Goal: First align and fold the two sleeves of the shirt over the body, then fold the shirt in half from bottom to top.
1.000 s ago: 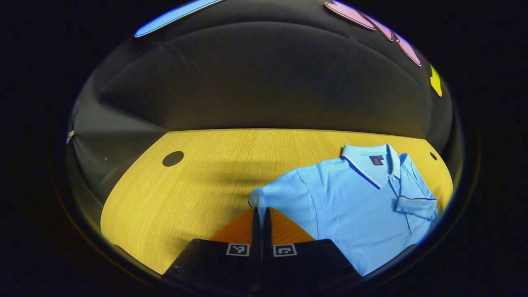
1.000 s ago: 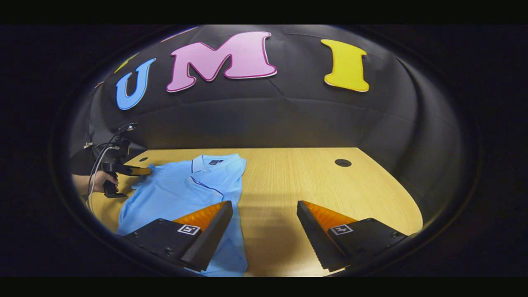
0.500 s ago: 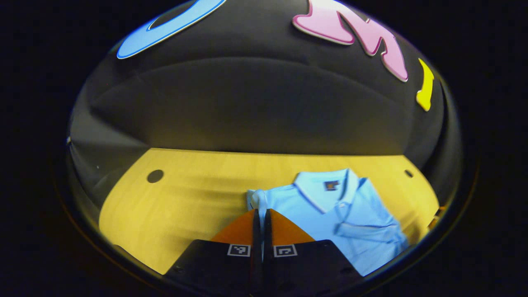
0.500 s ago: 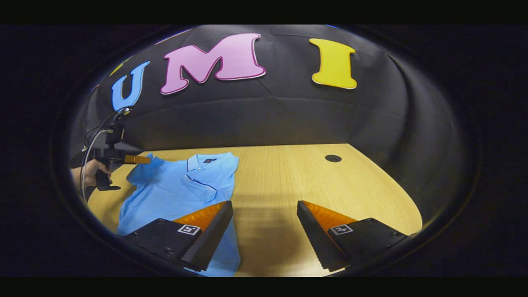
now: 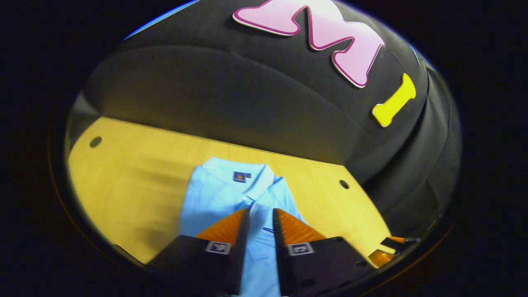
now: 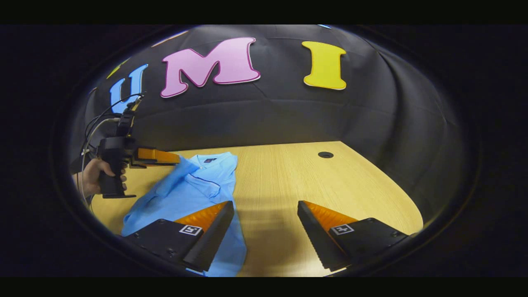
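i see the light blue polo shirt (image 6: pixel 194 187) on the wooden table (image 6: pixel 288 181), its collar away from both tongs. my left gripper (image 5: pixel 260 220) has a narrow gap between its fingers; whether it pinches the sleeve, i cannot tell. my right gripper (image 6: pixel 265 218) is spread wide, with the shirt body under its left finger. i judge the knit light, soft and limp: grip at cuff or hem corners.
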